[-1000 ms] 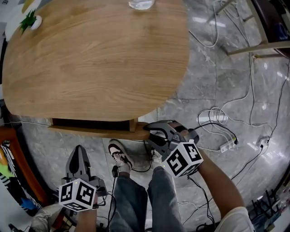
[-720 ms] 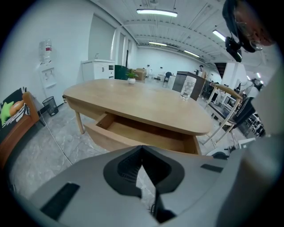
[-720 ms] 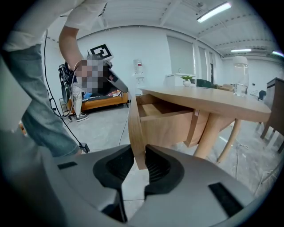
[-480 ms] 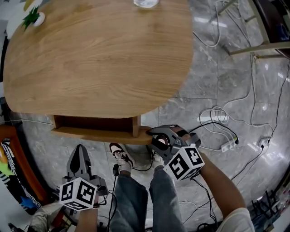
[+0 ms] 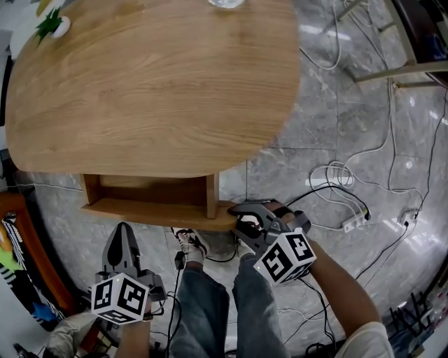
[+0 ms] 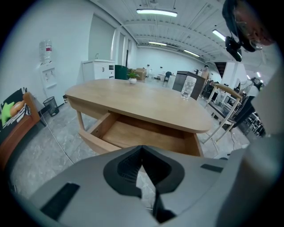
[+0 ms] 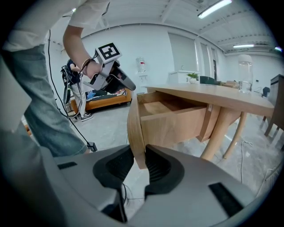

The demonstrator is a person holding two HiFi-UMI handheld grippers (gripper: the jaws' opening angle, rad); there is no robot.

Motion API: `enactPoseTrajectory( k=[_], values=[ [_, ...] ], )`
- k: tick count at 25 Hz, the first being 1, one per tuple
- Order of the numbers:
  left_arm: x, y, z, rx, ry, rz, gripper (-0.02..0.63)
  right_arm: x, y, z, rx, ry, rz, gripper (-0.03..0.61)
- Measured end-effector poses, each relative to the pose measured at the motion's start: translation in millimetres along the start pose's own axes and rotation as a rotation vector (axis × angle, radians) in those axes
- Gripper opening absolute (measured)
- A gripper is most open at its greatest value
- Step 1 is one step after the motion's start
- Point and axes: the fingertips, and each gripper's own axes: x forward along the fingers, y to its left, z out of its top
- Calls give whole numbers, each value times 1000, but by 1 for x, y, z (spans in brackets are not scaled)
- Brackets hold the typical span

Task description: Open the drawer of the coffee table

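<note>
My right gripper (image 7: 138, 162) was clenched on the drawer's (image 7: 173, 119) front panel, seemingly near its end. The drawer stood partly out from under the table (image 5: 154, 84). My left gripper (image 6: 142, 153) hung closed, well apart.

- Light is bright, even and cool white; long ceiling strips (image 6: 156, 12) glow in the left gripper view.
- The polished floor (image 5: 329, 105) shows pale glare patches in the head view.
- The counter (image 5: 154, 84) top is evenly lit, with no hard shadow on it; the drawer (image 5: 150, 192) darkens where it runs under the top.
- Both gripper views are fisheye, with black rounded corners and straight lines bowed toward the edges.
- The head view is sharp at its centre, and its edges curve too.
</note>
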Motion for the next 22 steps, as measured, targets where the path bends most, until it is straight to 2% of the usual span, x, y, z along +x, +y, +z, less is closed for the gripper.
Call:
enactPoseTrajectory(
  k=[22],
  values=[
    [-17, 14, -9, -9, -15, 13, -8, 3, 43, -12, 7, 9, 17, 84]
  ],
)
